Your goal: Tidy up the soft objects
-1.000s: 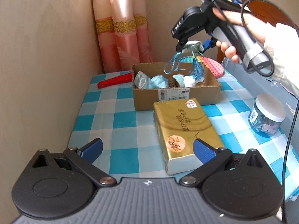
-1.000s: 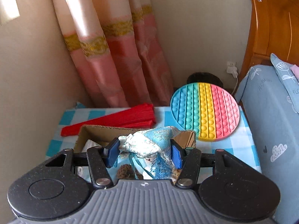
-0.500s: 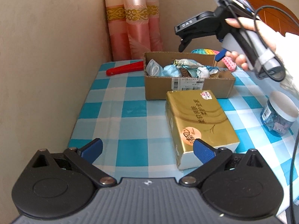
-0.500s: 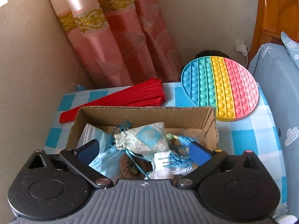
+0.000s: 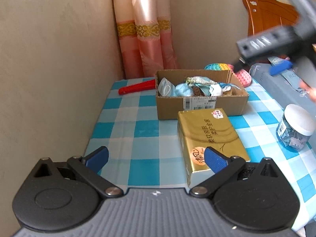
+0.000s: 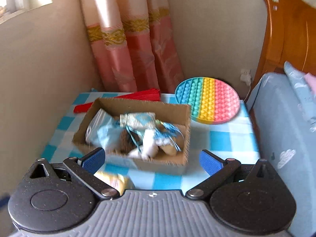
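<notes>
A: Blurred right gripper, spread wide, empty. Left gripper also released.

B: Soft pouch inside corrugated cardboard box on checked counter; contents smeared, indistinct.

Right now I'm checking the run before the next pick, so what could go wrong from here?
1. The cardboard box looks piled high; the patterned pouch lies on top, its blue cords trailing, so a passing finger might snag one.
2. The gold box sits close before the left gripper, whose jaws are open; a reach forward may shove it.
</notes>
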{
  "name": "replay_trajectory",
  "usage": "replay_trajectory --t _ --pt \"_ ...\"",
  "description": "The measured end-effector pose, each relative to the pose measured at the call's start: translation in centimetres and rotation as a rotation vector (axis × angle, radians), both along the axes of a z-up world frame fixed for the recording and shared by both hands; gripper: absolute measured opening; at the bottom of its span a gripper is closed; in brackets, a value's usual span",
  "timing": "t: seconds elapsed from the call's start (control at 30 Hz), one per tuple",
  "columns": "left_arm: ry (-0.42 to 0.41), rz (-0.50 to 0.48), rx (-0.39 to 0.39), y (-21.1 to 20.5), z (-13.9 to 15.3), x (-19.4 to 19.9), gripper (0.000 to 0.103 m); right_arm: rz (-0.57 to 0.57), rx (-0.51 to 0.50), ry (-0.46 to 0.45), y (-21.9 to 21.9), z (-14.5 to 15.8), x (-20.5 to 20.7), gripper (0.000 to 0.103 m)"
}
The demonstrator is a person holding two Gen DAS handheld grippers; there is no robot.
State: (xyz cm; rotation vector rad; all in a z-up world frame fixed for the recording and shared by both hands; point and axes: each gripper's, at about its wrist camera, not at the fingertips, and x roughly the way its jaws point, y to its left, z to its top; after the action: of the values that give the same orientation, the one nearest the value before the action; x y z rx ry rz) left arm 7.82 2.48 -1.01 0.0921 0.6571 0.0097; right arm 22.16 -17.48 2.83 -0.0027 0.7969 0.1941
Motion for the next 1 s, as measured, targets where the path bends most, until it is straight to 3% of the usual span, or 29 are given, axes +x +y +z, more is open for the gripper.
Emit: replay_trajectory --t 0.1,0.2,0.4,1.0 --pt "-0.020 0.017 0.024 -0.4 0.4 -0.6 0.102 0.011 -0.061 -0.043 -0.5 -0.4 -4.3 0.103" --pt "-0.018 0.010 -0.003 -0.5 0.9 -1.1 0.102 0.011 -0.114 -0.075 -0.9 -1.3 -8.7 0.103" --pt "0.044 0.011 -0.041 -1.2 1.7 -2.2 0.102 -0.036 -0.154 -0.073 -0.9 -2.3 -14.8 0.103" --pt "0.065 0.001 -0.026 -2.7 2.9 -5.0 0.102 -0.089 -0.099 -0.046 -1.2 -2.0 -18.1 0.103"
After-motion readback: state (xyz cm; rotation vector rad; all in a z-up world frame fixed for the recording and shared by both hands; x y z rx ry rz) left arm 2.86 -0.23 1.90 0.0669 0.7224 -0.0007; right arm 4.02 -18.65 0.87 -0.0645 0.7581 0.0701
